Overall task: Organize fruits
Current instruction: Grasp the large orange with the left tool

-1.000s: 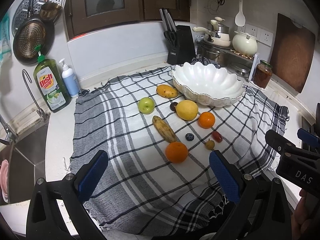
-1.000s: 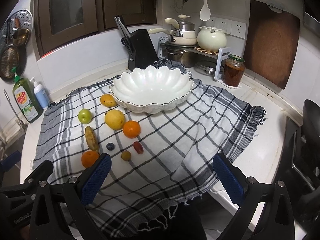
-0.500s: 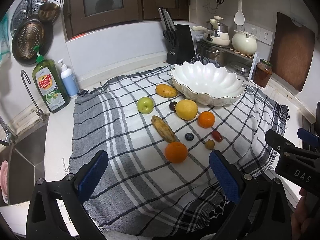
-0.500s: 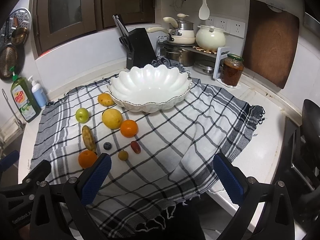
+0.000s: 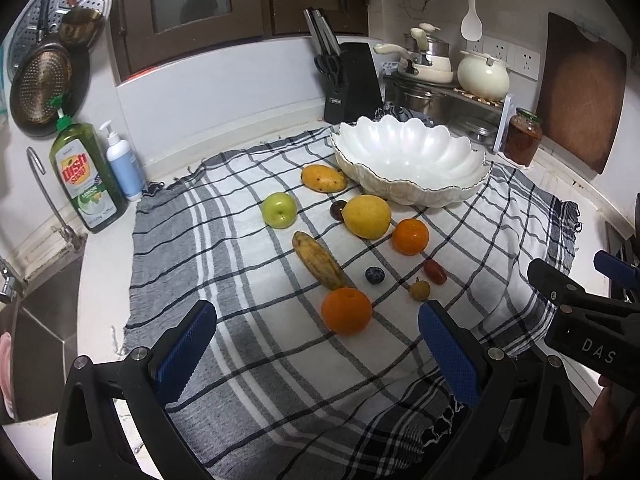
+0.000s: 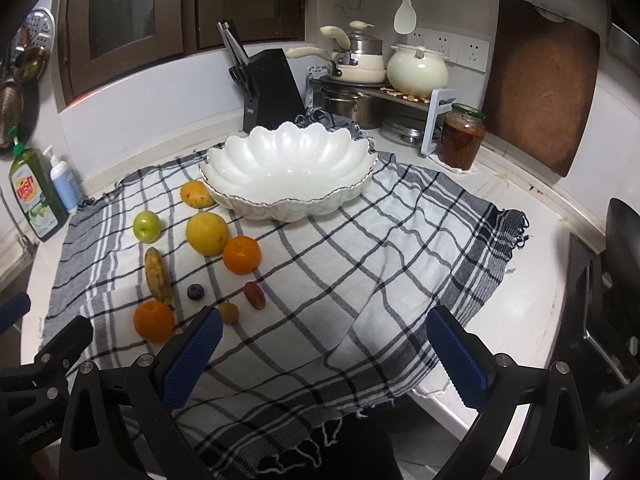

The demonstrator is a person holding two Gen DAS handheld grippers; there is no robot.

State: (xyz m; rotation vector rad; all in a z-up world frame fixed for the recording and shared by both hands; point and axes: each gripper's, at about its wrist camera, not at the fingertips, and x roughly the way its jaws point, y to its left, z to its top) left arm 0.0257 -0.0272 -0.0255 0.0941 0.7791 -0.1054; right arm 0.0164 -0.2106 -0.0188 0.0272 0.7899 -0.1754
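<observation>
Fruits loose on checked cloth (image 5: pixel 248 360) beside scalloped white bowl (image 5: pixel 408 160), dark fruit (image 5: pixel 338 210), possibly a plum, half hidden behind lemon (image 5: pixel 367 216), left gripper (image 5: pixel 316 344) and right gripper (image 6: pixel 324 350) both spread wide, holding nothing.

a white counter (image 6: pixel 532 280) is carrying a checked cloth (image 6: pixel 360 264) that is draping over its front edge. a dish soap bottle (image 5: pixel 86 178) and pump bottle (image 5: pixel 124 168) are standing near its left edge, a knife block (image 6: pixel 272 88) and jar (image 6: pixel 460 138) along its back edge.

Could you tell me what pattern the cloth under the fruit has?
The cloth has black-and-grey checks on white, clearest in the right wrist view.
</observation>
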